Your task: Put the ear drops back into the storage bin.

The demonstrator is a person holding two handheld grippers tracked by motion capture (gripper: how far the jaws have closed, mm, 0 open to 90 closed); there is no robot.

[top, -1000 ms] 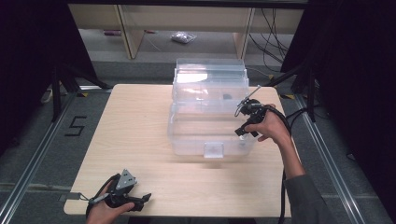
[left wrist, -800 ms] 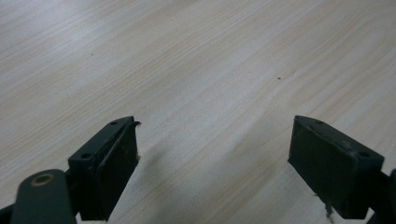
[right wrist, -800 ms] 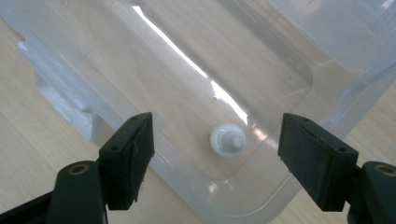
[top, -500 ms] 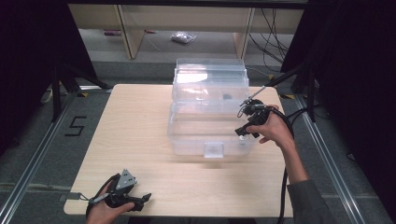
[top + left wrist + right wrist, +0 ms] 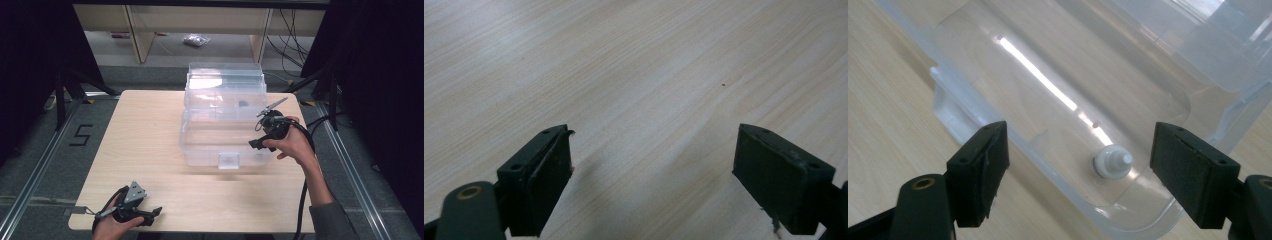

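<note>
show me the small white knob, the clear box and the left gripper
white knob (image 5: 1112,161), right gripper view, on its round cap
clear box (image 5: 200,150), high view, on its front wall left of the latch
left gripper (image 5: 654,175), left gripper view, midway between its open jaws

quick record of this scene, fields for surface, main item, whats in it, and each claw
surface: light wooden table
main item: clear plastic box, open, lid raised at the far side
inside: small white knob-like piece on the box floor
left claw: open, resting low at the table's near left edge, nothing between the jaws
right claw: open, over the box's right side, jaws either side of the white piece, not touching it
</note>
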